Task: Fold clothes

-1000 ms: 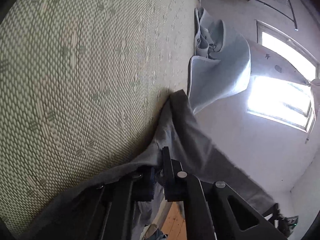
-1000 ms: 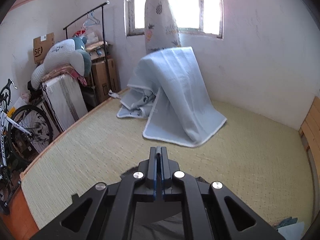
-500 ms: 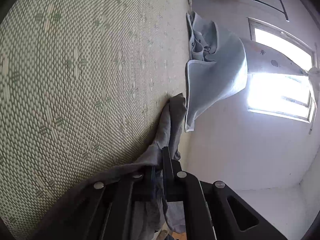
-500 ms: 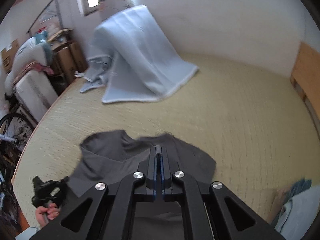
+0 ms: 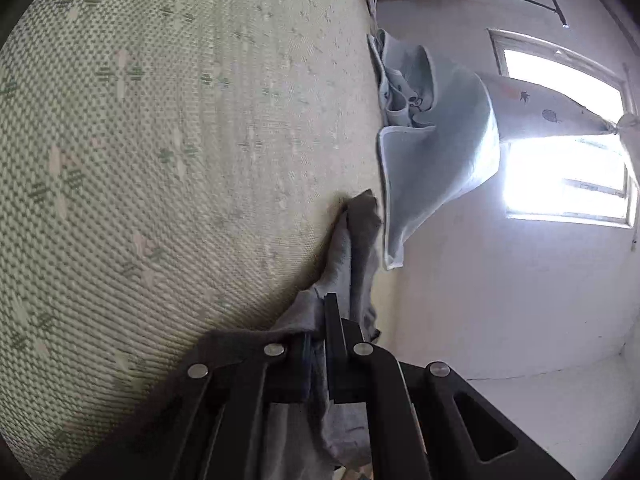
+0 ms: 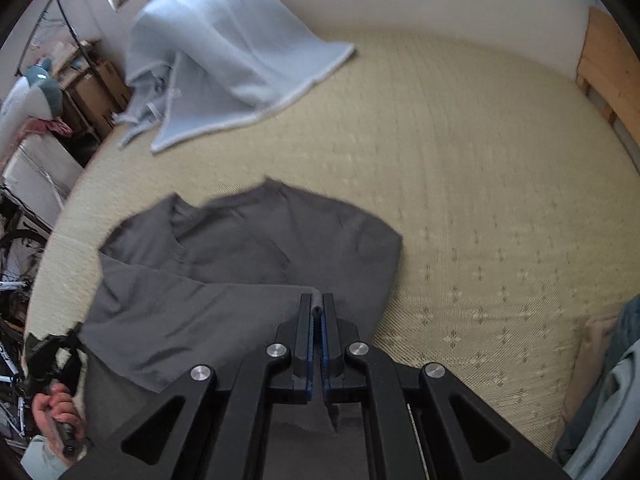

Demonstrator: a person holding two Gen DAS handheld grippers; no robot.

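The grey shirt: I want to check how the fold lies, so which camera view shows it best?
The right wrist view: the grey shirt lies spread over the woven mat, one layer doubled over. The left wrist view shows only a bunched strip running from the left gripper, seen edge-on.

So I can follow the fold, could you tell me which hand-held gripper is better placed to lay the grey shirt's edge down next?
Probably the right hand-held gripper: it pinches a folded edge above the grey shirt. The left hand-held gripper clamps the shirt low by the mat.
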